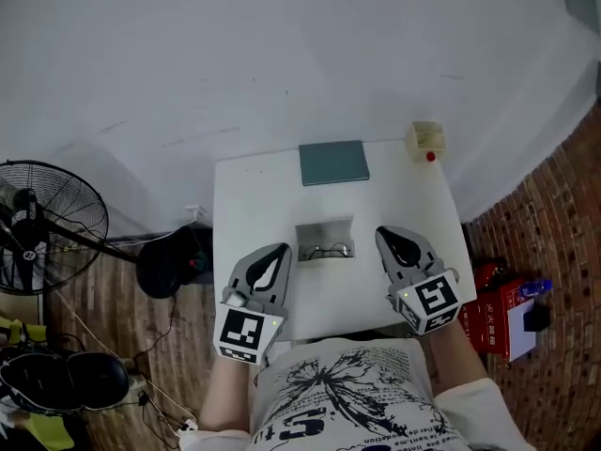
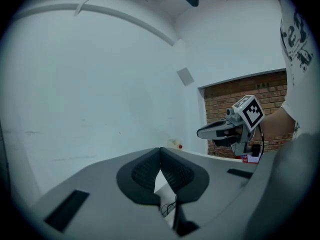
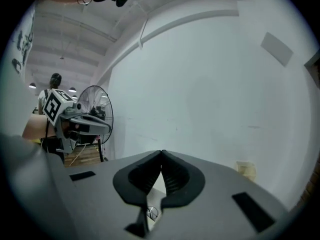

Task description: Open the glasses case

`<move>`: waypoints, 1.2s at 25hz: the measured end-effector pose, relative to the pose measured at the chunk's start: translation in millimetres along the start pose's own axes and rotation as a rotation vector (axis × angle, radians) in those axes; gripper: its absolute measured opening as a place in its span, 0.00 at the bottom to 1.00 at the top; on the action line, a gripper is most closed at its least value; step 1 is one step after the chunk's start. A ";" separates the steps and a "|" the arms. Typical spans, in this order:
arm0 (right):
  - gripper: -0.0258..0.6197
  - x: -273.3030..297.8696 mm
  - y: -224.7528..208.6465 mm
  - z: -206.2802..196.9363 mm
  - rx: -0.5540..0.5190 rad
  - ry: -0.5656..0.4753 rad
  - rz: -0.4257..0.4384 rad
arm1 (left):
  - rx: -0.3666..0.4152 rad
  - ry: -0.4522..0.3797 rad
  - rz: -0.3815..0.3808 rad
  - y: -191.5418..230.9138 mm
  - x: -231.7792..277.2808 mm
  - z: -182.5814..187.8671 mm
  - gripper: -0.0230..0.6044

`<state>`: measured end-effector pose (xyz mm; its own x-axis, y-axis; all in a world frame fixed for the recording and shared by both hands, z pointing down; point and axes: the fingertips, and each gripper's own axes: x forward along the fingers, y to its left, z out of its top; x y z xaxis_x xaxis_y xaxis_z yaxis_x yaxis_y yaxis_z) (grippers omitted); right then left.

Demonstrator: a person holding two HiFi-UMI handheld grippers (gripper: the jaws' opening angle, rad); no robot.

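The glasses case (image 1: 325, 240) lies open in the middle of the small white table (image 1: 244, 195), a pair of glasses (image 1: 329, 250) inside it. My left gripper (image 1: 276, 253) hovers just left of the case, raised above the table, jaws shut and empty. My right gripper (image 1: 392, 237) hovers to the case's right, also shut with nothing held. In the left gripper view the pads (image 2: 160, 151) meet at the tips, and the right gripper (image 2: 200, 132) shows across. The right gripper view shows its own tips (image 3: 161, 154) closed, with the glasses (image 3: 152, 213) glimpsed below.
A grey-green flat pad (image 1: 333, 163) lies at the table's far edge, a small yellowish box (image 1: 426, 139) with a red knob at the far right corner. A standing fan (image 1: 42, 224) is on the left floor, red boxes (image 1: 493, 308) to the right. A white wall lies beyond.
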<state>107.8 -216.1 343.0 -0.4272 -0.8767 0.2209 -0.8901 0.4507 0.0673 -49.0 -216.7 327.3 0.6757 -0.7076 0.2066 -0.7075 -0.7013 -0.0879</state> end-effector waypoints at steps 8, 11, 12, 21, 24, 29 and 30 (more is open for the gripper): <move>0.06 -32.7 7.9 23.3 -0.023 -0.094 -0.053 | -0.016 -0.217 0.026 -3.3 -36.7 45.5 0.06; 0.06 -40.5 9.3 25.6 -0.027 -0.113 -0.071 | -0.010 -0.162 0.023 -0.8 -41.2 35.1 0.06; 0.06 -42.9 9.8 25.6 -0.026 -0.118 -0.072 | -0.008 -0.145 0.021 -0.8 -42.3 31.5 0.06; 0.06 -49.8 16.4 26.1 0.002 -0.131 -0.043 | -0.004 -0.133 0.001 -8.3 -39.7 30.0 0.06; 0.06 -48.6 18.6 25.5 -0.006 -0.129 -0.026 | -0.003 -0.184 -0.017 -15.0 -35.6 39.2 0.06; 0.06 -47.0 17.2 23.3 0.003 -0.125 -0.026 | -0.012 -0.185 -0.019 -17.9 -31.7 39.2 0.06; 0.06 -46.8 16.0 22.5 0.009 -0.125 -0.027 | -0.016 -0.183 -0.015 -17.5 -31.3 38.8 0.06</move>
<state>110.0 -171.6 311.9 -0.4188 -0.9029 0.0964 -0.9028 0.4255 0.0631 -49.7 -185.7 284.6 0.7114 -0.7023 0.0267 -0.6995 -0.7112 -0.0701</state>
